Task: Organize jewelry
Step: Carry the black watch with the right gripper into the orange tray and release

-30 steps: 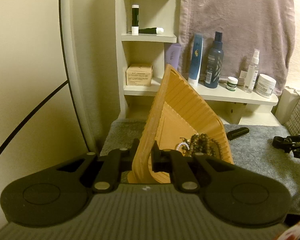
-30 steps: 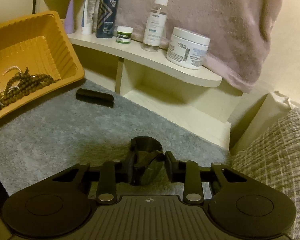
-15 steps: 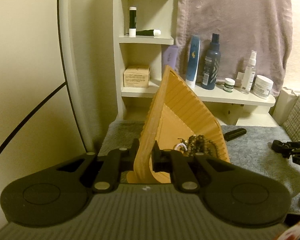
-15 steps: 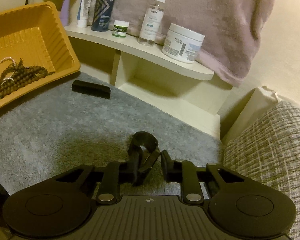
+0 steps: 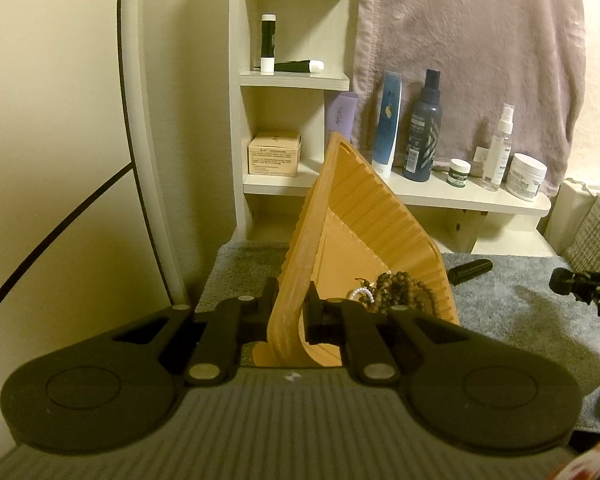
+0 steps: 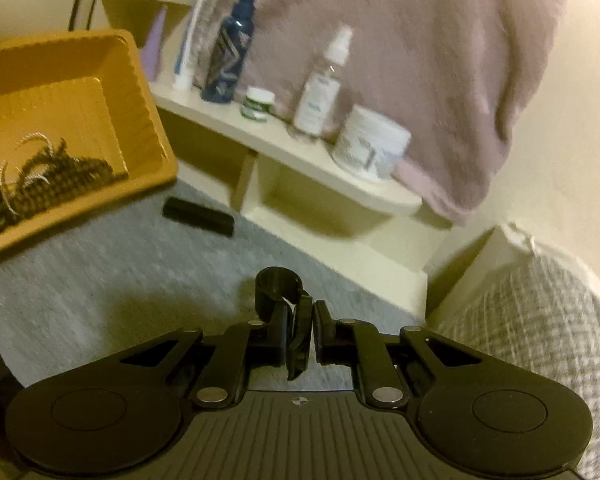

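Note:
My left gripper (image 5: 292, 292) is shut on the near rim of an orange ribbed tray (image 5: 372, 216) and holds it tilted up on the grey mat (image 5: 520, 320). Dark bead strands (image 5: 400, 288) and a white bead bracelet (image 5: 360, 294) lie heaped in the tray's low corner. In the right wrist view the tray (image 6: 140, 80) is at the left with the beads (image 6: 60, 176) inside. My right gripper (image 6: 302, 312) is shut on a black band (image 6: 278, 280), whose loop sticks out past the fingertips, above the mat (image 6: 100, 272). The picture there is motion-blurred.
A black bar-shaped object (image 6: 198, 216) lies on the mat near the tray. Behind stands a cream shelf (image 6: 300, 152) with bottles, a small green jar and a white jar (image 6: 370, 148), under a hanging pink towel (image 6: 420, 40). A checked cushion (image 6: 532, 320) is at the right.
My right gripper's jaws closed on the black band and rose with it off the mat, moving toward the tray. The left gripper and tray kept still.

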